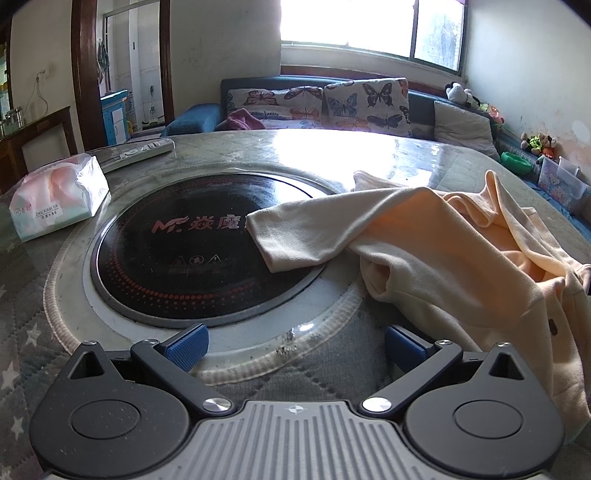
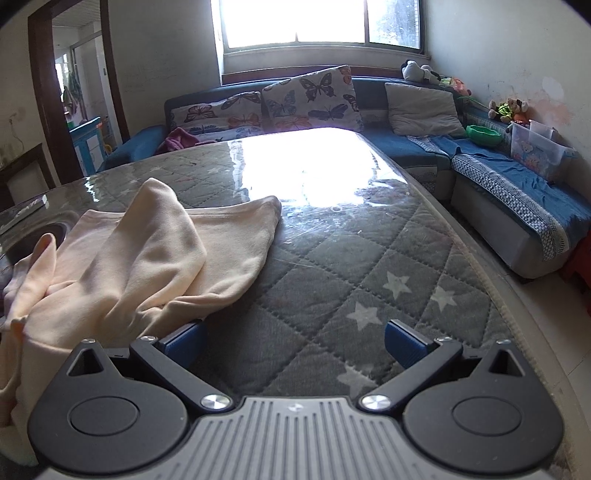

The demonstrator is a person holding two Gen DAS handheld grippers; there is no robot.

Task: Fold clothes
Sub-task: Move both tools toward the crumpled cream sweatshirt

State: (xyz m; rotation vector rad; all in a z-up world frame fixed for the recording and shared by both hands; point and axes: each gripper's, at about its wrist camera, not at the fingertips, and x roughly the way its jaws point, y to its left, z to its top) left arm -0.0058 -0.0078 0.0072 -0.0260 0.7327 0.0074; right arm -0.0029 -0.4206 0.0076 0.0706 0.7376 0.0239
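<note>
Loosely heaped: pale peach cotton garment (image 1: 461,251) on grey star-quilted surface (image 2: 332,266) under clear plastic.
Sleeve end draped over round black glass cooktop (image 1: 177,251); left gripper (image 1: 295,345) and right gripper (image 2: 293,341) both spread wide, grasping nothing, blue pads (image 2: 402,343) apart above the quilt beside the cloth.

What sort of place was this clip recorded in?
Most likely a home living room: a blue corner sofa with butterfly cushions under a window, and a padded table with a built-in hotplate.
</note>
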